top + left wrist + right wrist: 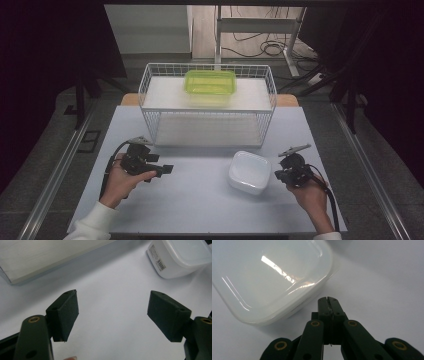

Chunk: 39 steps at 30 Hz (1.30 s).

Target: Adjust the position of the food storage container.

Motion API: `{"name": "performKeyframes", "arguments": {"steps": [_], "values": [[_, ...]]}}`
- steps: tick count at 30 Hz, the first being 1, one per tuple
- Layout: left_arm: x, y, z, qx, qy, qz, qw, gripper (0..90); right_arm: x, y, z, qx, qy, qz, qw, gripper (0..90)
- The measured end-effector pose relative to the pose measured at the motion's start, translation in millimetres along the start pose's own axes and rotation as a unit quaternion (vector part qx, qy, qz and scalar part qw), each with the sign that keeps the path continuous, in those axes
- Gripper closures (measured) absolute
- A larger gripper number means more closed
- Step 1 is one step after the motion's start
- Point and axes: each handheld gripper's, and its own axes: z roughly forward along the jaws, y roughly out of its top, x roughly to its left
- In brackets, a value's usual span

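Right gripper, jaws pressed together on nothing, noses up just right of the white lidded box at near right; left gripper gapes empty, so opening comes next.

Green lidded container on the white wire rack, behind the table

The left gripper holds its two black fingers wide apart over the bare white bench, nothing between them. Beyond, at upper right, sits a white lidded container (a barcode label on its side); a wire basket's base crosses the upper left.
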Motion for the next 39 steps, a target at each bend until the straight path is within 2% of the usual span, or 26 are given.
{"name": "performKeyframes", "arguments": {"steps": [4, 7, 12, 15, 17, 23, 28, 32, 39], "values": [[-0.7, 0.6, 2.2, 0.004, -0.001, 0.002, 1.0000, 24.1, -3.5, 12.6, -13.7, -0.027, 0.000, 0.003, 0.9996, 89.2], [-1.2, 0.9, 4.0, 0.005, -0.002, 0.001, 1.0000, 24.1, -0.3, 31.3, -13.3, -0.037, 0.005, -0.011, 0.9992, 89.2], [-0.8, 0.5, 3.0, 0.004, -0.001, 0.003, 1.0000, 24.1, 4.4, 63.9, 5.2, -0.042, 0.019, -0.028, 0.9986, 89.2], [-0.3, -0.4, 1.3, 0.001, -0.001, 0.000, 1.0000, 24.1, 8.2, 77.7, 18.9, -0.042, 0.029, -0.034, 0.9981, 89.3], [0.8, -1.2, 0.2, 0.001, -0.001, 0.000, 1.0000, 24.1, 10.8, 84.1, 26.8, -0.040, 0.028, -0.041, 0.9980, 89.2], [2.4, -2.0, 0.2, 0.002, 0.001, -0.002, 1.0000, 24.2, 18.3, 97.0, 46.7, -0.038, 0.028, -0.059, 0.9971, 89.2], [1.9, -1.8, 1.4, 0.004, 0.000, -0.001, 1.0000, 24.1, 25.3, 102.2, 55.9, -0.028, 0.026, -0.069, 0.9969, 89.2], [1.9, -2.0, 1.7, 0.005, 0.001, 0.000, 1.0000, 24.1, 30.7, 103.6, 57.9, -0.030, 0.026, -0.079, 0.9961, 89.3], [0.6, -2.1, 3.7, 0.009, 0.000, 0.002, 1.0000, 24.2, 44.7, 104.3, 58.1, -0.033, 0.041, -0.096, 0.9940, 89.4]]}}
